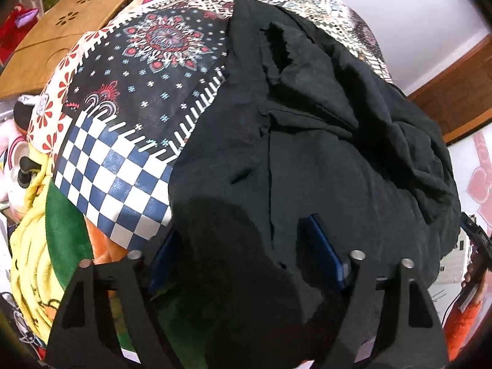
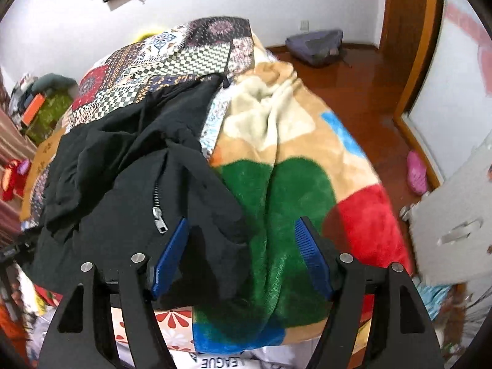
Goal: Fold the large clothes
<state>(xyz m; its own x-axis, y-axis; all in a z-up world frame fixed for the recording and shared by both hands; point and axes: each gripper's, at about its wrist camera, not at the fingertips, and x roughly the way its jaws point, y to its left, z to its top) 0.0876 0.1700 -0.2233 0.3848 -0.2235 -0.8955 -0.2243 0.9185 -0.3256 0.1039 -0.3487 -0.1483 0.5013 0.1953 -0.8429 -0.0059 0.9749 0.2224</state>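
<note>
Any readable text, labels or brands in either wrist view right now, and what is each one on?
"LEAGUE", seen upside down, on the white fabric at the bottom edge of the right wrist view; any letters beside it are cut off.
No other print is readable in either view; the black jacket and its zipper pull show no legible brand.

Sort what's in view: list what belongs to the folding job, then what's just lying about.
For the job: black jacket, left claw, right claw.

Lying about: patchwork bedspread, fleece blanket, wooden board, pink slipper, grey bag.
</note>
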